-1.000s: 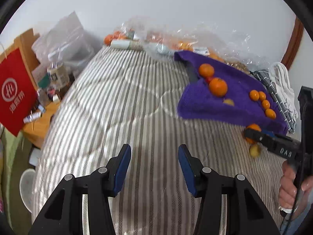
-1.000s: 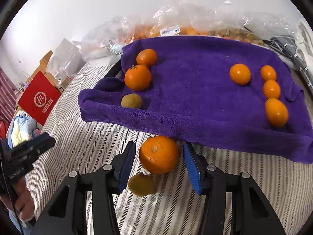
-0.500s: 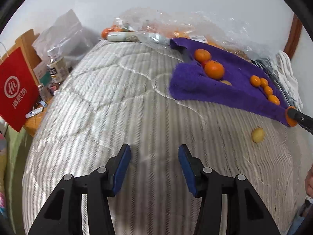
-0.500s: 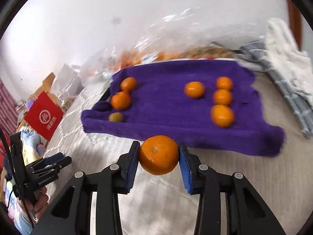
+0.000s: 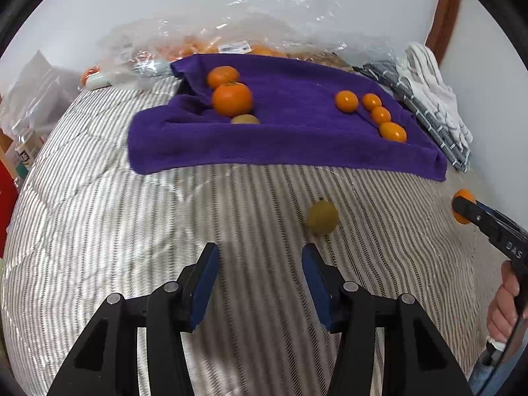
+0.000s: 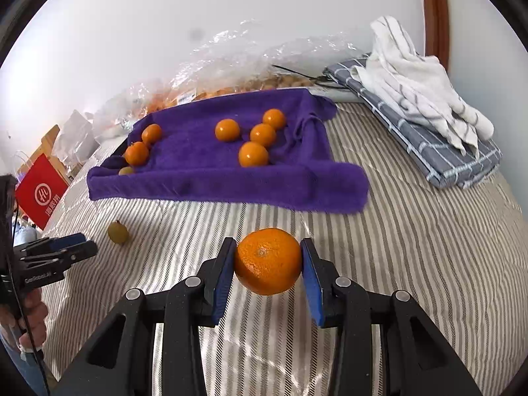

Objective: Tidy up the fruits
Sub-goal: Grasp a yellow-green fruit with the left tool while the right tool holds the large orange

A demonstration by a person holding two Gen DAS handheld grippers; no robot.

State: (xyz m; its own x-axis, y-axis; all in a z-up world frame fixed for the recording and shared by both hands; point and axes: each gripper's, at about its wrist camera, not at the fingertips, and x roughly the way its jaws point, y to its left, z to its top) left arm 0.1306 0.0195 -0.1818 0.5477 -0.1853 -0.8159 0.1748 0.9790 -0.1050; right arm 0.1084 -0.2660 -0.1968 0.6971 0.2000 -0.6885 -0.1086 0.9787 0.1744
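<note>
The right gripper (image 6: 268,264) is level above the striped bed (image 6: 412,247), its blue pads clamped on a dimpled orange (image 6: 266,260). The left gripper (image 5: 258,280) hangs low with jaws spread wide and bare, just short of a dull yellow-green fruit (image 5: 321,220). Beyond lies a fuzzy purple towel (image 5: 297,151) bearing round, glossy oranges in two clusters.

Home bedroom: striped quilted bedspread (image 5: 138,237), folded towels (image 6: 425,99), wood door frame (image 6: 435,13).
</note>
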